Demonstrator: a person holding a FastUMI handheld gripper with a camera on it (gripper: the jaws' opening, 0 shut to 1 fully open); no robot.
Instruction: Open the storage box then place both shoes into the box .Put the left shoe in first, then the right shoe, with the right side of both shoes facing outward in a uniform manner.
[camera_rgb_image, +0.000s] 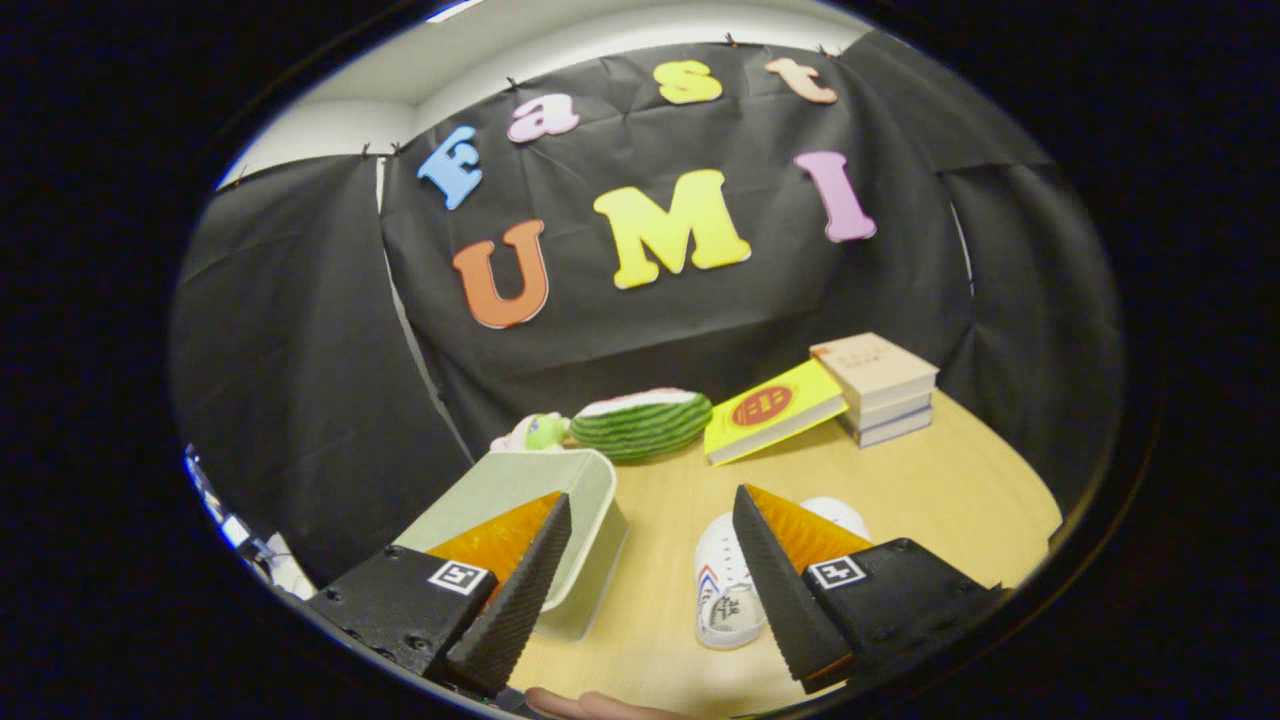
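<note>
The pale green storage box (590, 520) stands on the wooden table (930, 490), partly behind my left finger (520, 590); its lid looks tilted up toward me. A white shoe (722, 590) lies on the table beside the inner edge of my right finger (785, 590), sole end toward me, and its toe shows past the finger. My gripper (650, 580) is open, held above the table with nothing between its fingers. The box lies to the left of the gap and the shoe to the right. I cannot make out a second shoe apart from this one.
At the back of the table lie a watermelon-shaped toy (642, 422), a small green and pink plush (535, 433), a yellow book (770, 408) leaning on a stack of books (880, 388). A fingertip of a hand (590, 705) shows below the fingers.
</note>
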